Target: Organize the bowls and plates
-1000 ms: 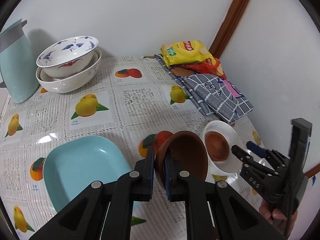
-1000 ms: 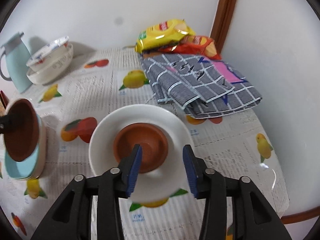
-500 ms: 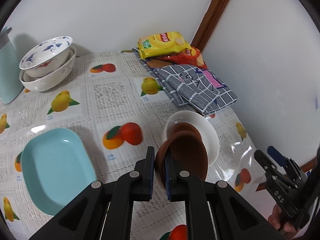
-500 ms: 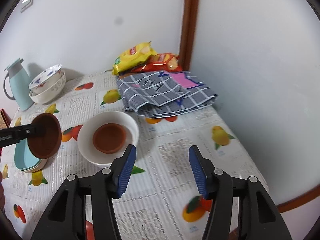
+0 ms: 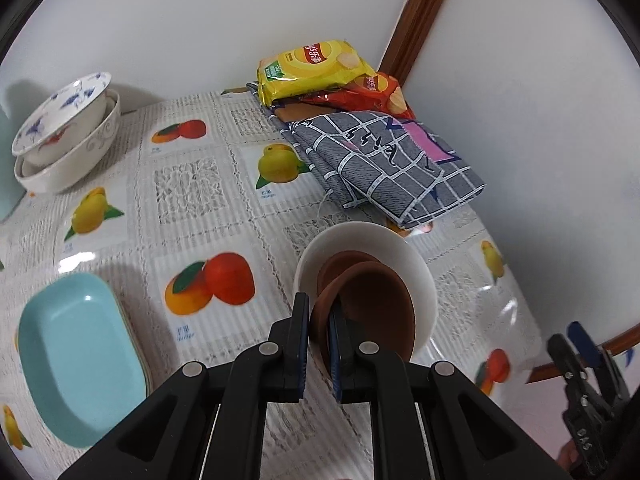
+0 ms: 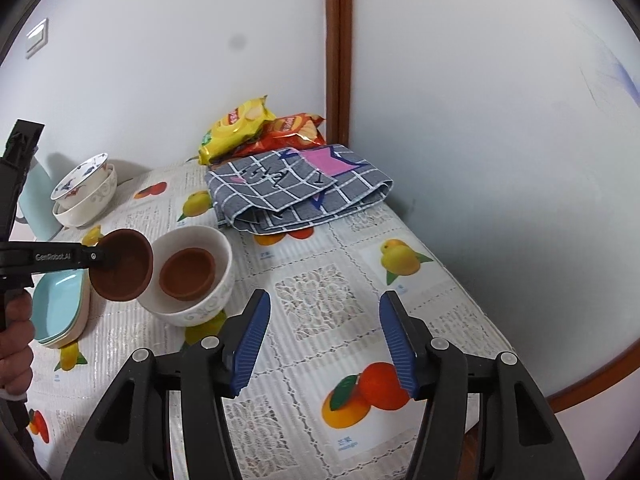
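2 brown bowls point(image 6: 122, 266), 3 white bowls point(image 6: 192, 280), 2 chip bags point(image 5: 312, 70), 1 folded cloth point(image 5: 384, 164), teal plates point(image 5: 76, 360) stacked, count unclear.

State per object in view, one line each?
Left gripper: shut on held brown bowl, tilted beside the white bowl.
Right gripper: open, nothing between fingers.
White bowl: upright, second brown bowl inside.
Blue plates: stacked.
Patterned bowls: nested.
Cloth: folded.

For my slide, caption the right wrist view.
Left hand-held gripper carries a brown bowl toward the white bowl.
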Demonstrator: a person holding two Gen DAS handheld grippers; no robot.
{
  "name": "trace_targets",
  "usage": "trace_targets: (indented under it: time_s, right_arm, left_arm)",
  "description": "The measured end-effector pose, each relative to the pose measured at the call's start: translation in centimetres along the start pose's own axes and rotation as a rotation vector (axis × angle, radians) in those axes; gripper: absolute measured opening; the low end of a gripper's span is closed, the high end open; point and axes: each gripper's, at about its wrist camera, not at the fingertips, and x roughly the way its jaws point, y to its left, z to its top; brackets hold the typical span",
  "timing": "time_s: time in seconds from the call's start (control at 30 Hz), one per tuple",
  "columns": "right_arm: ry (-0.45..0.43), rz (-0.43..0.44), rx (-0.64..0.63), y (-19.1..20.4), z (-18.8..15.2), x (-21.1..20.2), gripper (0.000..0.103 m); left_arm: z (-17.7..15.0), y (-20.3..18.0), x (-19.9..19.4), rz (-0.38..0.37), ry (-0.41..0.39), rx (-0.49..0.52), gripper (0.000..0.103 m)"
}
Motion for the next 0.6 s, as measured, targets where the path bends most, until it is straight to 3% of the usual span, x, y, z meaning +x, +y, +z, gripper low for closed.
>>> trace_targets:
  time_s: [0.6]
  right_arm:
    - [0.063, -0.004, 0.039, -1.5, -0.7, 3.6, 0.056]
  left_arm:
    - [1.8, -1.5, 5.7, 0.019, 0.057, 0.031, 0.01]
